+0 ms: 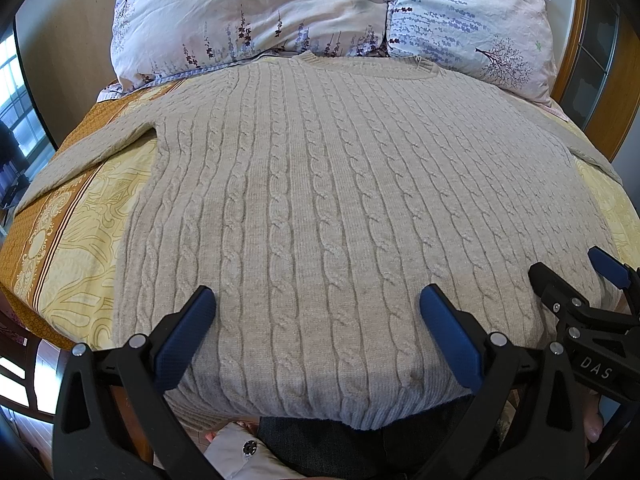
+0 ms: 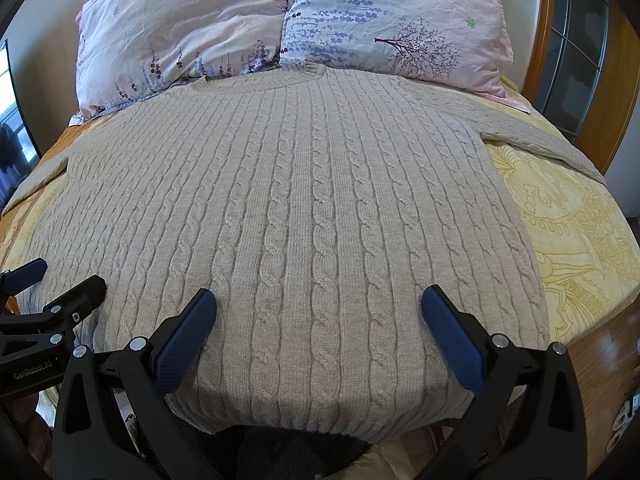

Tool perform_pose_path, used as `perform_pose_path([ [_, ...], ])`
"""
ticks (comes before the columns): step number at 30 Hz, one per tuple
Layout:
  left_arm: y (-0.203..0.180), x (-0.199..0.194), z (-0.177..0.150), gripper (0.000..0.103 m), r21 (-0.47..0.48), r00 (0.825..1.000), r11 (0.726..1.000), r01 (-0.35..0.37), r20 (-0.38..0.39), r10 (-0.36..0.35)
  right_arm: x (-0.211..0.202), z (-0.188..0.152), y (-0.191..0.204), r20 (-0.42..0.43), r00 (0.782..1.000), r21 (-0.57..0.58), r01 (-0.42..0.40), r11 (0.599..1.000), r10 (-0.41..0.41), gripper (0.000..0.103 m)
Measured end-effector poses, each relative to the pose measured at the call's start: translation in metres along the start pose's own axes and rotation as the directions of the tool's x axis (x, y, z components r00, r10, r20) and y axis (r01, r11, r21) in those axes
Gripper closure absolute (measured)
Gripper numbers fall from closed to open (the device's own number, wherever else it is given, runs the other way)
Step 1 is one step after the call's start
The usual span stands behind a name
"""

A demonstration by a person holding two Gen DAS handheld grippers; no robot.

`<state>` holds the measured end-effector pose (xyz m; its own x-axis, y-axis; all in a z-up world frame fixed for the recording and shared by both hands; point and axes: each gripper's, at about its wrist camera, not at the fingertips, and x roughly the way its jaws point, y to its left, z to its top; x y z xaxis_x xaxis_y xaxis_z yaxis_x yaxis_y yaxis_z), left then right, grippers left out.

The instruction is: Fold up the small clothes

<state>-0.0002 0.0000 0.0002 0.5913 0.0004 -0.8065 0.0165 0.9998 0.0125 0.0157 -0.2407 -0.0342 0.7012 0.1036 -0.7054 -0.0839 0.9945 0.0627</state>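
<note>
I see the sweater (image 1: 320, 200) lying flat on the bed (image 1: 80, 248), neck towards the pillows (image 1: 256, 12), hem hanging off the near edge. Both my left gripper (image 1: 316, 320) and right gripper (image 2: 318, 320) hover above the hem, fingers spread wide, holding nothing. My worry: thick cable knit may slip or bunch if I pinch only one layer, skewing the fold. The left view shows the left sleeve (image 1: 72, 156) fully; the right view shows the right sleeve (image 2: 540, 136) instead.
</note>
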Motion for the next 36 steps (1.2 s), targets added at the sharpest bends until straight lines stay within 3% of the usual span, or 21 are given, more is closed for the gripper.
perform_pose_path([
  [11,0.0,0.001,0.005,0.002,0.016,1.0,1.0,0.008,-0.022,-0.008,0.0,0.0,-0.002,0.005,1.0,-0.019,-0.013,1.0,0.013,0.001],
  [20,-0.001,0.004,0.011,0.002,0.054,0.999,0.998,0.01,-0.031,-0.009,0.002,0.002,-0.009,0.081,0.988,-0.133,-0.118,0.984,0.129,0.001],
  [23,-0.007,0.005,0.021,0.002,0.106,1.0,0.994,-0.03,0.009,0.029,0.004,0.018,-0.031,0.09,0.987,-0.057,-0.128,0.99,0.133,0.001],
  [26,-0.01,0.008,0.033,0.002,0.136,0.999,0.99,-0.037,0.031,0.033,0.006,0.055,-0.088,0.12,0.985,0.142,-0.14,0.98,0.124,0.001],
  [27,-0.009,0.01,0.039,0.002,0.141,0.999,0.99,-0.029,0.029,0.026,0.007,0.063,-0.103,0.125,0.986,0.192,-0.137,0.972,0.114,0.001],
  [29,-0.007,0.017,0.052,0.002,0.138,1.0,0.99,0.019,0.006,-0.02,0.012,0.08,-0.142,0.121,0.988,0.313,-0.129,0.941,0.095,0.013],
  [30,-0.005,0.02,0.056,0.002,0.131,0.999,0.99,0.042,-0.003,-0.042,0.016,0.089,-0.166,0.114,0.989,0.387,-0.134,0.912,0.096,0.022],
  [32,-0.001,0.024,0.067,0.002,0.114,0.996,0.99,0.085,-0.012,-0.084,0.026,0.101,-0.205,0.099,0.991,0.493,-0.128,0.861,0.091,0.026],
  [34,0.002,0.026,0.078,0.002,0.104,0.995,0.989,0.101,0.005,-0.102,0.038,0.109,-0.247,0.083,0.995,0.61,-0.097,0.787,0.059,0.037],
  [36,0.005,0.026,0.089,0.002,0.102,0.993,0.99,0.101,0.045,-0.106,0.049,0.111,-0.279,0.076,0.996,0.699,-0.083,0.71,0.042,0.041],
])
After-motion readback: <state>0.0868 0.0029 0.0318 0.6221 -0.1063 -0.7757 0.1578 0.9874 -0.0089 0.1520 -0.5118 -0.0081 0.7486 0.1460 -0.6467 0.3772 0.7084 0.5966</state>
